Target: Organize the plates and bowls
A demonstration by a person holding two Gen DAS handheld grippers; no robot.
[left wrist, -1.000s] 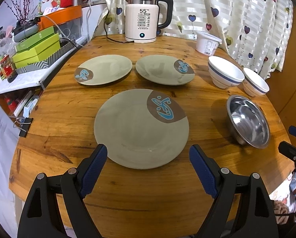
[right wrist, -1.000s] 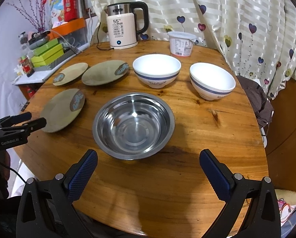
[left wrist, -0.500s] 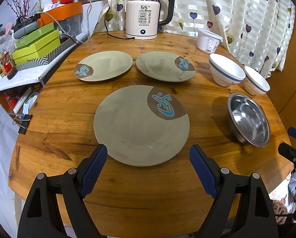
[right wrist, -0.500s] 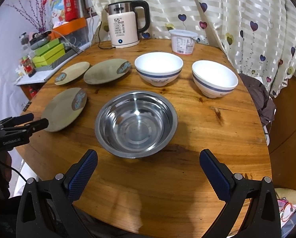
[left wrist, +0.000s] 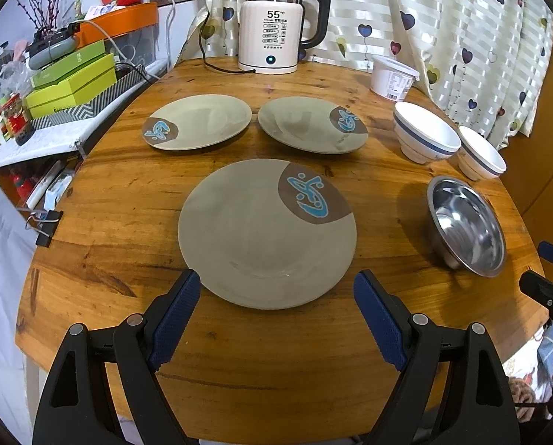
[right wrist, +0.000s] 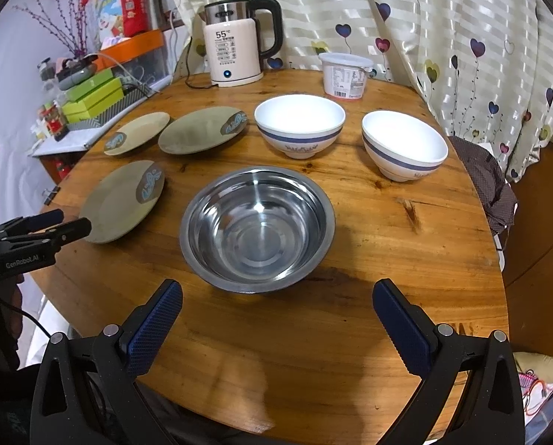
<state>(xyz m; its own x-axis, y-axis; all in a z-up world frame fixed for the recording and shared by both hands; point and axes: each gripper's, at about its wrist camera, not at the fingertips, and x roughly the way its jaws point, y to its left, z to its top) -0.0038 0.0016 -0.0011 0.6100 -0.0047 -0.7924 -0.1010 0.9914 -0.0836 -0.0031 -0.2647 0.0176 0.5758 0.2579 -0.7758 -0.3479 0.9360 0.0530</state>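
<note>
Facing the near plate (left wrist: 265, 233), the left tongs (left wrist: 276, 307) stand wide open and empty, blue pads either side of its near rim. The right tongs (right wrist: 276, 319) gape just as wide, holding nothing, before the steel bowl (right wrist: 256, 228). Two more plates (left wrist: 198, 120) (left wrist: 310, 124) lie side by side further back on the counter (left wrist: 128, 200), and two white bowls (right wrist: 300, 126) (right wrist: 404, 144) stand apart behind the steel one; nothing is stacked yet. To lift a flat plate well, I judge the left tongs should come in low, one pad sliding under the rim, the other above, then close firmly. Against the frame a second ago, both tongs have crept forward a little: plate and steel bowl sit slightly nearer, openings unchanged.
</note>
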